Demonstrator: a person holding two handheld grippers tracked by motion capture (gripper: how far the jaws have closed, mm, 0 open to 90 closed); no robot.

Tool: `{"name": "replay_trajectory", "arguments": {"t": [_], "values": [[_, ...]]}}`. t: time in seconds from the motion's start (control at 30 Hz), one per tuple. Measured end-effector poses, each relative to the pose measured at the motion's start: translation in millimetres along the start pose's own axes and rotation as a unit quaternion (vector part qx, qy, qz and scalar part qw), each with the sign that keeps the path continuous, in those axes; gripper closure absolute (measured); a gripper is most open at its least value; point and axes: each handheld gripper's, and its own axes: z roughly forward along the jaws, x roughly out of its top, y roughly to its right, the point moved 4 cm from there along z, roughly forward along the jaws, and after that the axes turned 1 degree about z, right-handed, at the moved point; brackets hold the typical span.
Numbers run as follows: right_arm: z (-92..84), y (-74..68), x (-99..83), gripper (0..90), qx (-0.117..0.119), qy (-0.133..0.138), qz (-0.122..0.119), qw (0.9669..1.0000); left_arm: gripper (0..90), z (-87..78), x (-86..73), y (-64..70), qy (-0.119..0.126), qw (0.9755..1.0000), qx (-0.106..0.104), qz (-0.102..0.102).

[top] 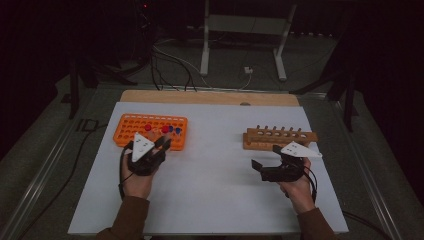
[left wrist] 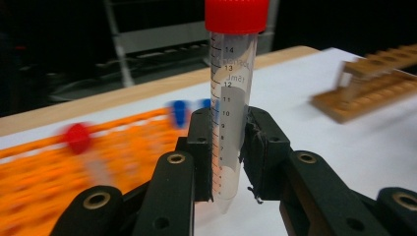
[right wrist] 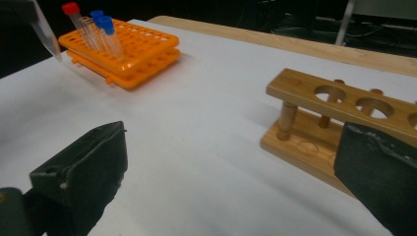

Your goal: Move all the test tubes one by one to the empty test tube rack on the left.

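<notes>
My left gripper (top: 161, 144) is shut on a clear graduated tube with a red cap (left wrist: 231, 98), held upright just in front of the orange rack (top: 134, 125). The tube's cap (top: 165, 130) rises above the jaws, and its pointed tip (right wrist: 46, 34) hangs free. The orange rack (right wrist: 142, 49) holds one red-capped tube (right wrist: 74, 14) and two blue-capped tubes (right wrist: 105, 29). My right gripper (top: 265, 164) stands open with nothing between its jaws (right wrist: 231, 147), low over the white sheet, just in front of the wooden rack (top: 280, 137).
The wooden rack (right wrist: 334, 108) has a row of round holes, with no tubes in those I can see. A white sheet (top: 215, 175) covers the table, with a wooden strip (top: 210, 97) along its far edge. Cables and a white stand lie beyond.
</notes>
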Motion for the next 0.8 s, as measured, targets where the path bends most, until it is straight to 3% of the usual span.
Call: {"name": "replay_trajectory", "arguments": {"t": [0.2,0.37,0.6,0.73,0.8], "values": [[-5.6,3.8,-3.3,0.3,-0.006,0.002,0.002,1.0,74.6,-15.0,-4.2,-44.4,0.011,0.9982,0.056,-0.018],[-4.6,2.4,-3.7,0.4,-0.004,0.002,0.0,1.0,74.6,1.3,-11.0,-69.7,0.002,0.9952,0.092,-0.033],[-6.3,4.7,-4.6,0.4,-0.003,0.005,0.002,1.0,74.7,28.6,-17.9,-83.3,-0.006,0.9922,0.109,-0.059],[-8.0,6.1,-5.9,0.4,-0.005,0.004,0.003,1.0,74.7,38.7,-24.2,-82.5,-0.024,0.9924,0.103,-0.062],[-9.0,6.5,-6.4,0.4,-0.005,0.004,0.004,1.0,74.7,41.6,-31.2,-81.7,-0.042,0.9923,0.104,-0.053]]}}
